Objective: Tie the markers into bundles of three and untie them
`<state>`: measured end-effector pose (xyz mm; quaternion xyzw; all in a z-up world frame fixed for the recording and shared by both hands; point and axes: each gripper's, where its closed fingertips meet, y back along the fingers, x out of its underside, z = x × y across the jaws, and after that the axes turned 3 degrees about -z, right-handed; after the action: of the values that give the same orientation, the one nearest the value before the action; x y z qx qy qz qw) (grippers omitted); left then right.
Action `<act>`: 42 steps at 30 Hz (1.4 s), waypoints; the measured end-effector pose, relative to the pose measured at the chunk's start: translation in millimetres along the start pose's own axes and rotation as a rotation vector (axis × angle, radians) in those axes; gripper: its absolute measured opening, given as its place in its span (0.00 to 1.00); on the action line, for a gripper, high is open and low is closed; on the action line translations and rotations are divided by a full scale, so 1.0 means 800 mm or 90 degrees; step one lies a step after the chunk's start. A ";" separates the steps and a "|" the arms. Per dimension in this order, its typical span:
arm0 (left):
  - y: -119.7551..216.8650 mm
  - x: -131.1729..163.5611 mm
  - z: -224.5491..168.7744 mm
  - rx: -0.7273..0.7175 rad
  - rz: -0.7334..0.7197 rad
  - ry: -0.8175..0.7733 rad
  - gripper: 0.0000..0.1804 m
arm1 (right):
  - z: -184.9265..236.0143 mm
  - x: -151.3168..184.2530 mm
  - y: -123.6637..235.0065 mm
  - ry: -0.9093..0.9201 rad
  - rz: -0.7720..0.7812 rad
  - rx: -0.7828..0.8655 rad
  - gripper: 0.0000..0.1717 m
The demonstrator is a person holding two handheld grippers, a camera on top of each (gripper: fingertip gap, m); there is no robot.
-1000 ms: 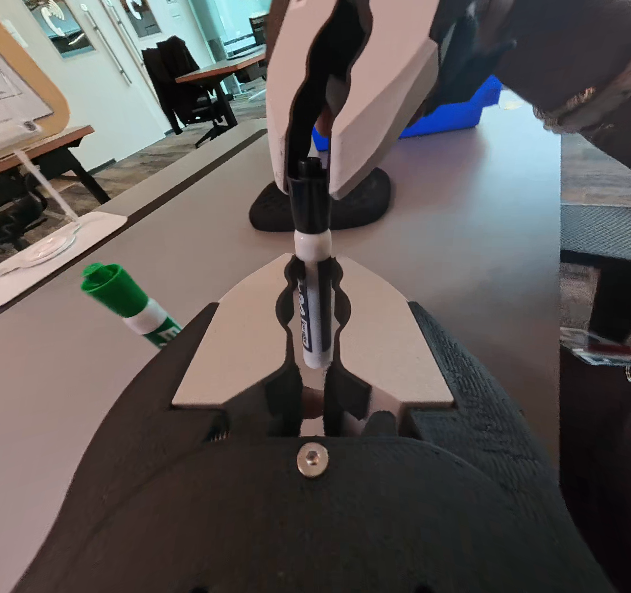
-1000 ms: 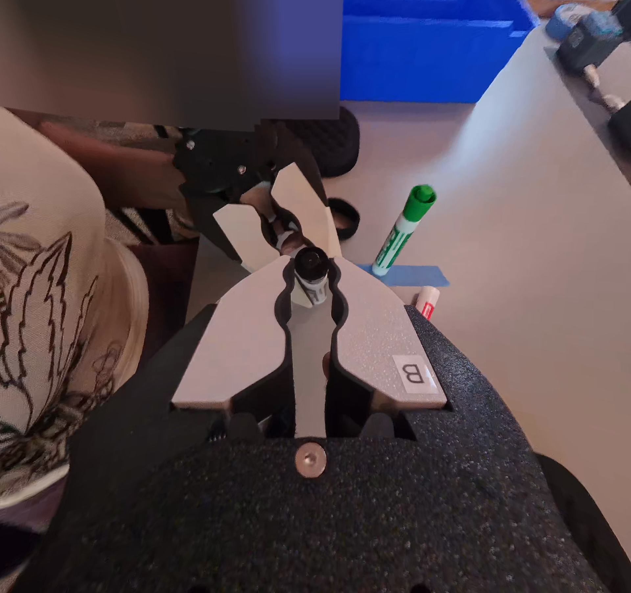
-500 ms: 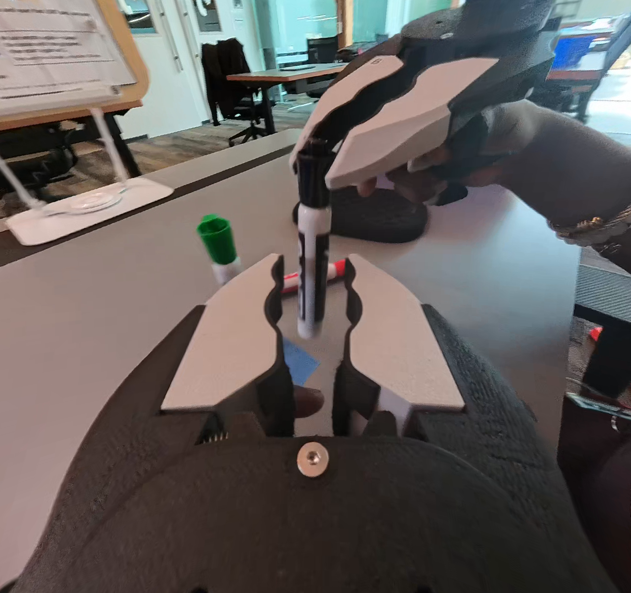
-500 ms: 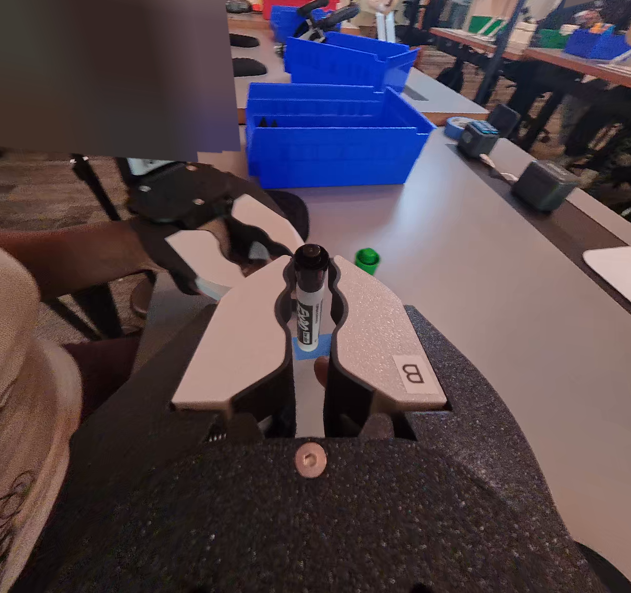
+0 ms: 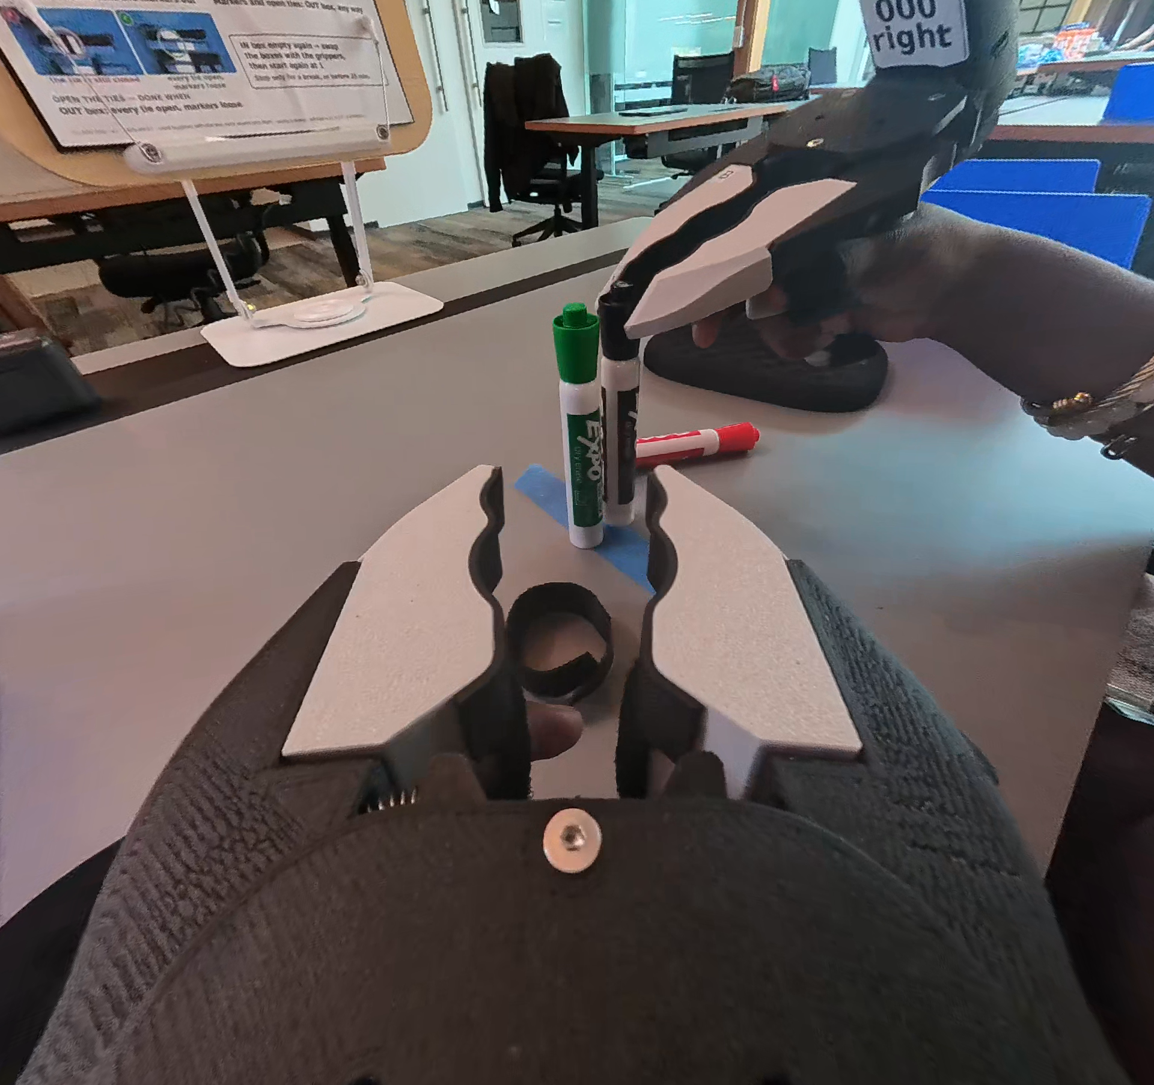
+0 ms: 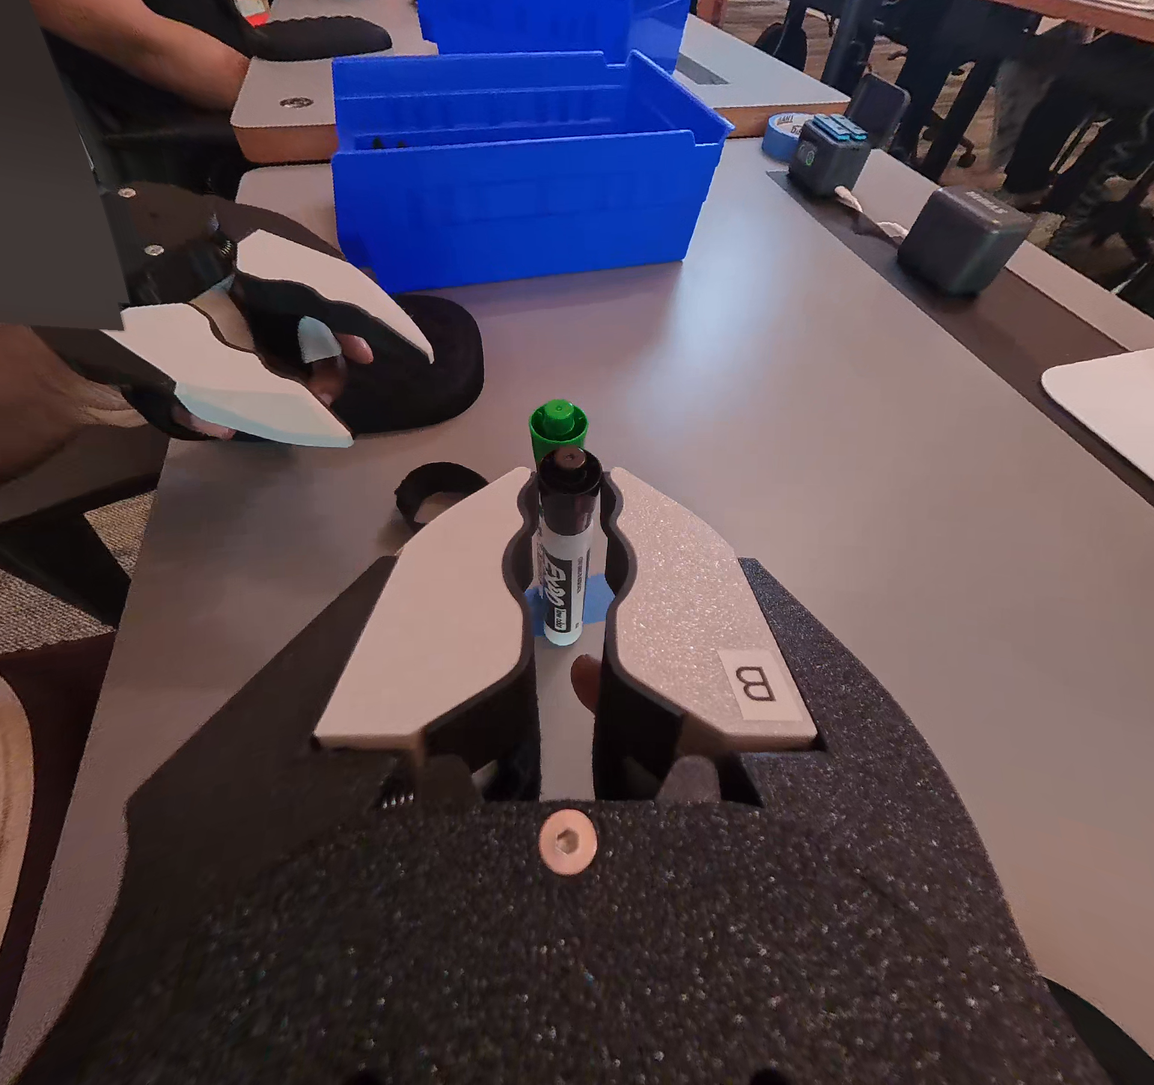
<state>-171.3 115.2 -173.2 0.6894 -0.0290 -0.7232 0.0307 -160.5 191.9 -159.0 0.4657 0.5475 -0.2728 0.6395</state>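
My right gripper (image 6: 567, 490) is shut on the cap end of a black marker (image 6: 564, 561) and holds it upright on the grey table (image 6: 812, 430). Its foot is on a strip of blue tape (image 5: 624, 549). A green marker (image 5: 584, 430) stands upright right against the black marker (image 5: 619, 430). A red marker (image 5: 699, 443) lies flat behind them. My left gripper (image 5: 573, 479) is open and holds nothing, with the two upright markers just beyond its fingertips. A black loop tie (image 5: 559, 643) lies on the table between its jaws. The left gripper also shows open in the right wrist view (image 6: 390, 399).
Two blue bins (image 6: 524, 168) stand at the back. A black pad (image 6: 431, 362) lies in front of them and also shows in the left wrist view (image 5: 768, 368). An instruction board on a white stand (image 5: 325, 318) is at the far left. Dark boxes (image 6: 961, 243) and a tape roll (image 6: 784, 134) sit at the right. Left tips to right tips: about 9 centimetres.
My left gripper opened, let go of the black marker's lower end and drew back. My right gripper kept its hold on the cap and set the marker upright beside the green one.
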 end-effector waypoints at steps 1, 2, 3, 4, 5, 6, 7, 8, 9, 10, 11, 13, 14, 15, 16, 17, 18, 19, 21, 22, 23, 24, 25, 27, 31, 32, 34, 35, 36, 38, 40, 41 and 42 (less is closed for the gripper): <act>-0.001 0.001 -0.001 0.001 0.002 -0.001 0.24 | 0.000 0.001 -0.001 0.002 0.002 0.001 0.11; -0.001 0.001 -0.002 0.003 0.002 -0.006 0.24 | 0.000 0.001 -0.001 0.002 0.002 0.000 0.11; -0.001 0.001 -0.002 0.003 0.003 -0.011 0.24 | 0.000 0.001 -0.001 0.001 0.002 -0.001 0.11; -0.001 0.001 -0.002 0.004 0.006 -0.015 0.24 | -0.001 0.001 -0.002 0.001 0.001 -0.001 0.11; -0.002 0.001 -0.003 0.004 0.008 -0.017 0.24 | -0.001 0.001 -0.002 0.000 0.000 -0.001 0.11; -0.002 0.002 -0.003 0.006 0.010 -0.019 0.24 | -0.001 0.002 -0.002 -0.002 0.000 -0.001 0.11; -0.001 0.002 -0.004 0.006 0.011 -0.020 0.24 | -0.002 0.003 -0.003 -0.002 0.002 0.000 0.11; -0.001 0.002 -0.004 0.006 0.011 -0.021 0.24 | -0.002 0.003 -0.003 -0.002 0.001 0.001 0.11; -0.001 0.002 -0.004 0.006 0.011 -0.022 0.24 | -0.003 0.003 -0.003 -0.003 0.000 0.002 0.11; -0.001 0.003 -0.003 0.004 0.012 -0.022 0.24 | -0.003 0.003 -0.003 -0.005 -0.001 0.001 0.11; -0.002 0.003 -0.003 0.004 0.013 -0.022 0.24 | -0.003 0.003 -0.003 -0.005 -0.002 0.001 0.11; -0.002 0.003 -0.003 0.004 0.015 -0.022 0.24 | -0.003 0.003 -0.004 -0.007 -0.002 0.001 0.11; -0.002 0.004 -0.003 0.004 0.016 -0.023 0.24 | -0.003 0.002 -0.005 -0.006 -0.001 0.000 0.11; -0.002 0.004 -0.003 0.005 0.017 -0.023 0.24 | -0.003 0.002 -0.006 -0.003 0.000 0.000 0.11; -0.002 0.004 -0.004 0.006 0.018 -0.024 0.24 | -0.003 0.002 -0.006 -0.002 0.000 0.000 0.11; -0.003 0.005 -0.004 0.006 0.019 -0.025 0.24 | -0.002 0.002 -0.007 -0.002 0.001 0.000 0.11; -0.003 0.005 -0.004 0.007 0.020 -0.026 0.24 | -0.002 0.002 -0.007 -0.004 0.001 -0.002 0.11; -0.003 0.005 -0.004 0.008 0.021 -0.027 0.24 | -0.002 0.002 -0.007 -0.004 0.001 -0.001 0.11; -0.003 0.005 -0.005 0.010 0.022 -0.029 0.24 | -0.002 0.002 -0.007 -0.005 0.001 0.001 0.11; -0.003 0.006 -0.006 0.010 0.022 -0.030 0.24 | -0.002 0.002 -0.007 -0.007 0.001 0.000 0.11; -0.003 0.006 -0.006 0.010 0.022 -0.030 0.24 | -0.002 0.002 -0.007 -0.007 0.000 0.000 0.11; -0.003 0.006 -0.006 0.010 0.023 -0.031 0.24 | -0.002 0.002 -0.007 -0.006 0.000 0.001 0.11; -0.003 0.006 -0.006 0.011 0.024 -0.032 0.24 | -0.003 0.002 -0.007 -0.007 -0.001 0.003 0.11; -0.003 0.006 -0.006 0.011 0.025 -0.033 0.24 | -0.003 0.002 -0.007 -0.008 -0.002 0.003 0.11; -0.003 0.006 -0.007 0.010 0.025 -0.035 0.24 | -0.005 0.002 -0.008 -0.007 -0.004 0.005 0.15; -0.003 0.006 -0.007 0.010 0.024 -0.035 0.24 | -0.003 0.001 -0.008 -0.007 -0.005 0.001 0.17; -0.002 0.006 -0.007 0.010 0.024 -0.035 0.24 | -0.001 -0.002 -0.009 -0.007 -0.011 -0.004 0.18; -0.002 0.006 -0.007 0.010 0.024 -0.035 0.24 | -0.001 -0.004 -0.008 -0.006 -0.013 -0.003 0.19; -0.002 0.006 -0.006 0.009 0.024 -0.035 0.24 | -0.003 -0.006 -0.005 -0.006 -0.015 0.000 0.21; -0.002 0.005 -0.006 0.008 0.021 -0.034 0.24 | -0.006 -0.012 0.005 -0.011 -0.026 0.002 0.23; -0.002 0.004 -0.006 0.008 0.019 -0.036 0.24 | -0.013 -0.013 0.024 -0.022 -0.037 0.013 0.25; -0.002 0.004 -0.007 0.009 0.019 -0.038 0.24 | -0.019 -0.007 0.036 -0.031 -0.033 0.026 0.25; -0.002 0.004 -0.007 0.009 0.019 -0.040 0.24 | -0.025 0.005 0.048 -0.042 -0.016 0.039 0.25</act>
<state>-166.1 116.5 -177.0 0.6660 -0.0452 -0.7437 0.0358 -135.6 226.6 -150.4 0.4687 0.5231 -0.3129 0.6393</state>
